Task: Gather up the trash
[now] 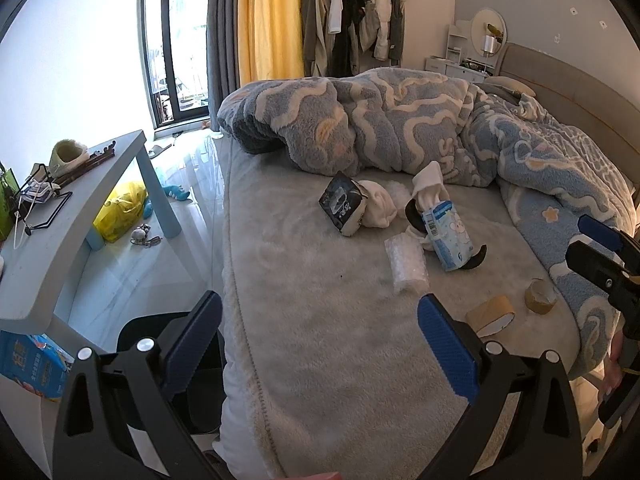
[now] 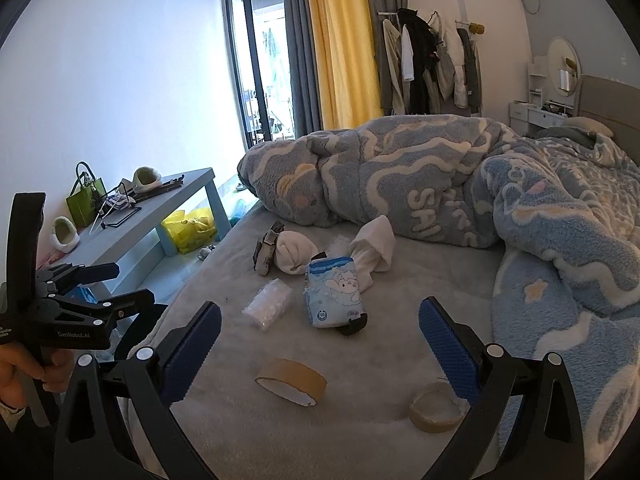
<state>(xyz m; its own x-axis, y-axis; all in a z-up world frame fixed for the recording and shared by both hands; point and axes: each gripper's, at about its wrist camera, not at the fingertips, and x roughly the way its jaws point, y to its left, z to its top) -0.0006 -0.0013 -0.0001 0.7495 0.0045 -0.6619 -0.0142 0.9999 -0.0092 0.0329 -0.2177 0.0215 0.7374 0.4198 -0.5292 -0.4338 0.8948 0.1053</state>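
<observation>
Blue-padded fingers fill the foreground on both sides: the left tool (image 1: 320,344) hangs spread wide with nothing between its pads, over the near edge of the bed (image 1: 320,360), and the right tool (image 2: 320,344) is just as wide apart and empty above the grey bedcover. Right under the right tool lie two tape rolls, the brown tape roll (image 2: 291,381) resting on its side between the fingers, the paler tape roll (image 2: 435,407) just beside the right-hand pad. Further out sits a clear bubble-wrap bundle (image 2: 267,307), then a blue tissue pack (image 2: 335,293) leaning on a dark object that I can't make out. Beyond that, white socks (image 2: 295,251) and a dark crumpled packet (image 2: 267,252) lie touching, near the foot of the heaped blue patterned duvet (image 2: 400,168). Off to the left, the grey tabletop (image 1: 48,256) carries a fluffy slipper (image 1: 69,153) and a wire stand, with a yellow plastic bag (image 1: 120,210) on the floor beneath it. From the right wrist view, a hand (image 2: 20,372) grips the left tool's handle.
</observation>
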